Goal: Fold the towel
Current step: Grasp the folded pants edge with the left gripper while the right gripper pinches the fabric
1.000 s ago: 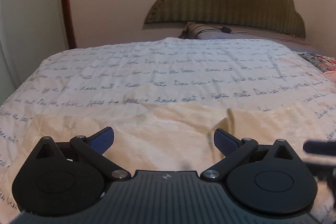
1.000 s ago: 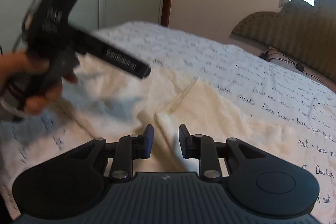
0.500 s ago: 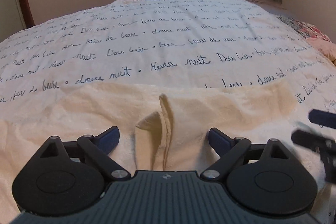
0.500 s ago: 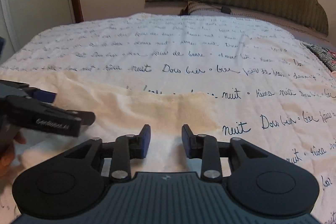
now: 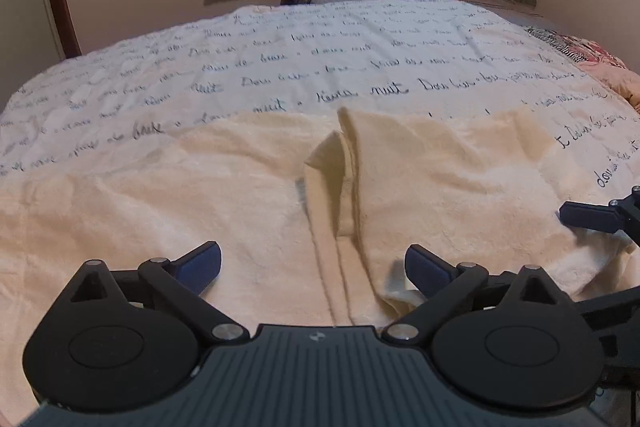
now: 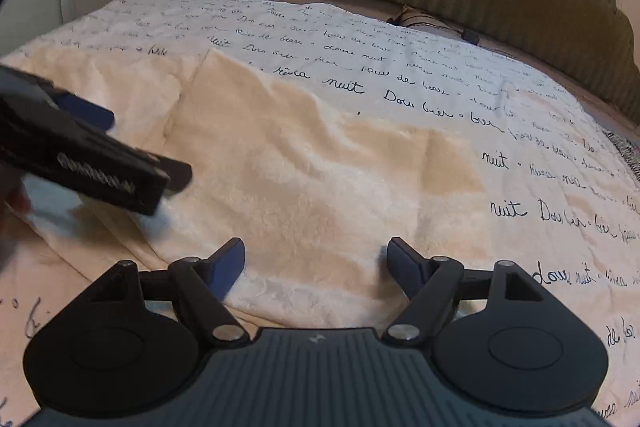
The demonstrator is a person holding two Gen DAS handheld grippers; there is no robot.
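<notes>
On the bedspread [image 6: 400,75] in front of you, rows of dark cursive script repeat French words: "nuit", "douce nuit" and what looks like "rêves" are readable, the rest too loose to make out. The left gripper [image 6: 92,163] carries a pale printed label, blurred beyond reading.

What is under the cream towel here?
The towel lies on a white bedspread printed with handwriting. The bedspread shows beyond the towel's edges; the part directly beneath is covered.
</notes>
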